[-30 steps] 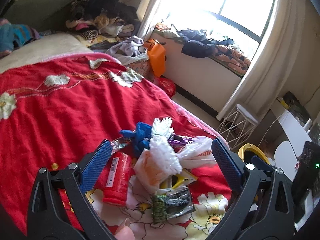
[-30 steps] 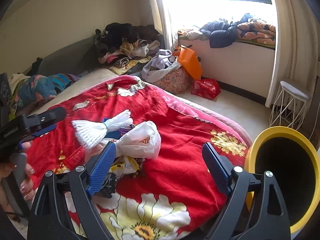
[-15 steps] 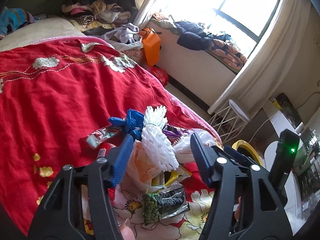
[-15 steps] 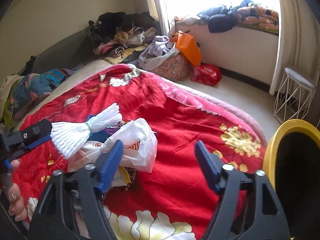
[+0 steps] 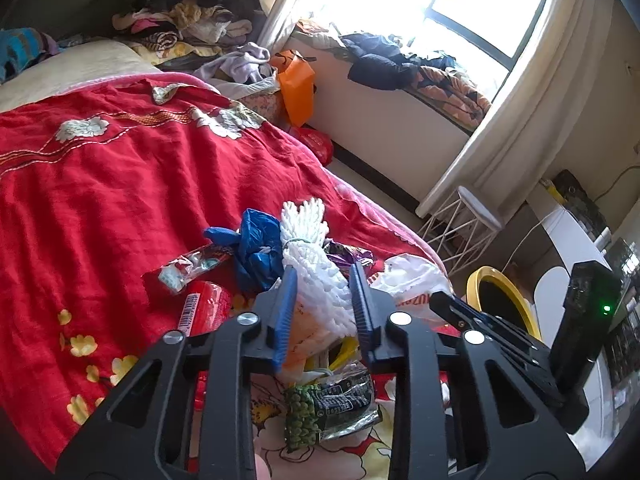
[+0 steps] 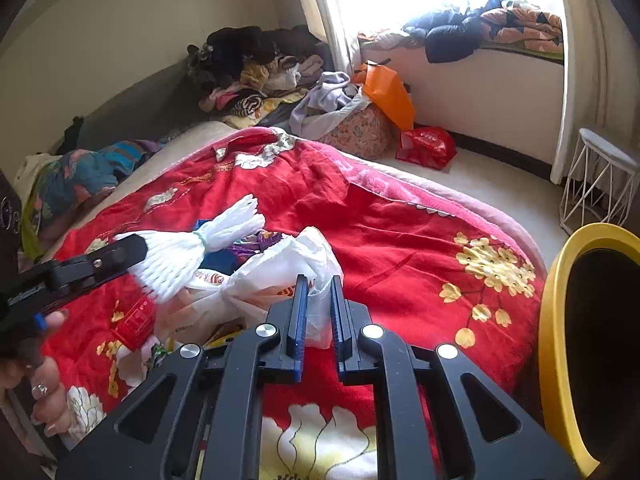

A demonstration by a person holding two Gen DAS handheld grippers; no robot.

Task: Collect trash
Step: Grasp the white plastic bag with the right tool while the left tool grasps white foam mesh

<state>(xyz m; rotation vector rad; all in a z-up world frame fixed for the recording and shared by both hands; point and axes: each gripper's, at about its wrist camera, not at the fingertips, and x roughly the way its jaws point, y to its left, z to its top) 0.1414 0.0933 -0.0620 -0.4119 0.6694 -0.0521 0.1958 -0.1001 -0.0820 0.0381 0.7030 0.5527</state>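
Left gripper, jaws narrowed onto white foam netting atop a trash pile near the bed's foot edge. Right gripper, jaws nearly closed, pinching a white plastic bag beside it. Yellow-rimmed bin just off the bed's corner.

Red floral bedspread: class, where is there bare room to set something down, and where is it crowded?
Free: the red floral bedspread between the white plastic bag and the yellow-rimmed bin, and toward the pillows. Crowded: around the white foam net and blue crumpled bag.

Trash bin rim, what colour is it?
Yellow; the trash bin shows best in the right wrist view.
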